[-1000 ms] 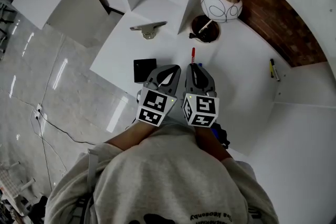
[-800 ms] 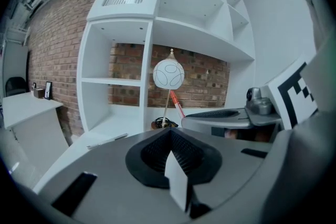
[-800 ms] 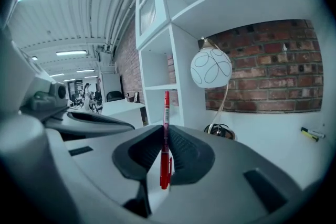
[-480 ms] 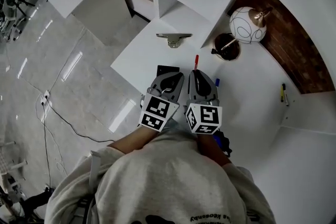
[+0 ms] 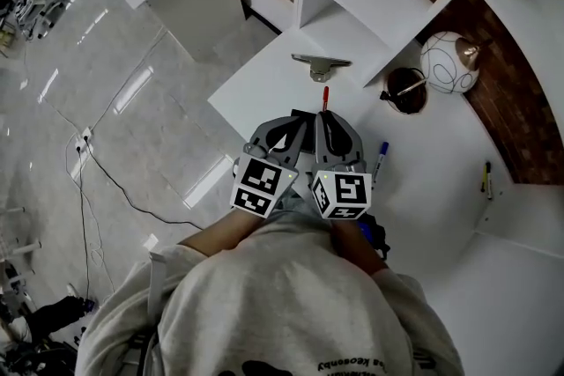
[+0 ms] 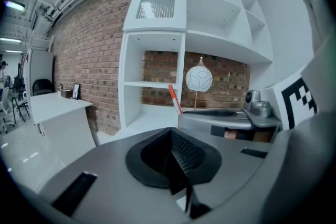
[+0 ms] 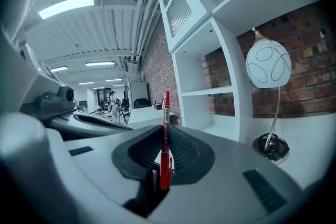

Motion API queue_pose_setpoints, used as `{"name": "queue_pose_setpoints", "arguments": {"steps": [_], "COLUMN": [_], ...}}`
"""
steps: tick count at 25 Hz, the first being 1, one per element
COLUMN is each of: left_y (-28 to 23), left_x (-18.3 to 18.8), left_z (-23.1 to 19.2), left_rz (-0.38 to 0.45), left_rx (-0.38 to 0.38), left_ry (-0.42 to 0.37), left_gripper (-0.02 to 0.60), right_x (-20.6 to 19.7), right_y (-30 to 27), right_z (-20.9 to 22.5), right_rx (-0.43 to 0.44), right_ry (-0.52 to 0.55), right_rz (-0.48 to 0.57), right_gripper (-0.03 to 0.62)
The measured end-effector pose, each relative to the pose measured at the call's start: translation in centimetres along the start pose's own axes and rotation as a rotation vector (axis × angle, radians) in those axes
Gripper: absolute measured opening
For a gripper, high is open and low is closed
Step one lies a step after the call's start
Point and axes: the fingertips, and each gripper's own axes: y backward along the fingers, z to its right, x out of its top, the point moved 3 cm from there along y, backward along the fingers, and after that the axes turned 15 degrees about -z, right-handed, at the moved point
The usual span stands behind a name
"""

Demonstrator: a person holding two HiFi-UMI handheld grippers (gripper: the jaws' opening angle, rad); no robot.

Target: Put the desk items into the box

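Over the white desk (image 5: 264, 88), we see the two grippers held side by side, close in front of the person's grey sweatshirt (image 5: 273, 304). The right gripper (image 5: 324, 116) is clamped on a red pen (image 5: 324, 95), which stands between its narrow jaws and points forward past the tips toward a metal clip (image 5: 321, 63) lying near the desk's far edge. The left gripper (image 5: 293, 121) has its jaws pressed together with nothing between them. Just under the left tips a dark corner shows, perhaps a small black pad (image 5: 303, 112); we cannot make out more. A blue marker (image 5: 379, 161) lies just beside the right gripper, a yellow-and-black pen (image 5: 486, 178) well apart, and a globe lamp (image 5: 449, 62) stands against the brick wall.
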Motion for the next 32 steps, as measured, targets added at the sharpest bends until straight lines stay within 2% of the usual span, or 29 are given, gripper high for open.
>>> {"name": "queue_pose_setpoints", "arguments": {"steps": [6,15,24,32], "left_y": [0.7,0.4,-0.1,-0.4], "left_x": [-0.9,-2.1,-2.4,-2.7], "left_z": [-2.0,-3.1,-3.0,-3.1], "left_rz": [-0.017,-0.041,-0.046,-0.057], "left_rx": [0.036,0.053,0.042,0.034], "left_ry": [0.035,0.079,0.093,0.105], "left_gripper": [0.003,0.003,0.003,0.004], "right_x": [-1.5,-3.7,-5.8,-6.4], "right_y": [-2.4,-4.5,-5.7,-6.5], "right_z": [-1.1,-2.5,-3.1,-2.9], "right_rx": [0.029,0.065,0.071,0.092], "right_ry": [0.079,0.206,0.249,0.236], "right_rz": [-0.048,-0.196,-0.484,-0.633], "right_gripper": [0.052,0.052,0.052,0.052]}}
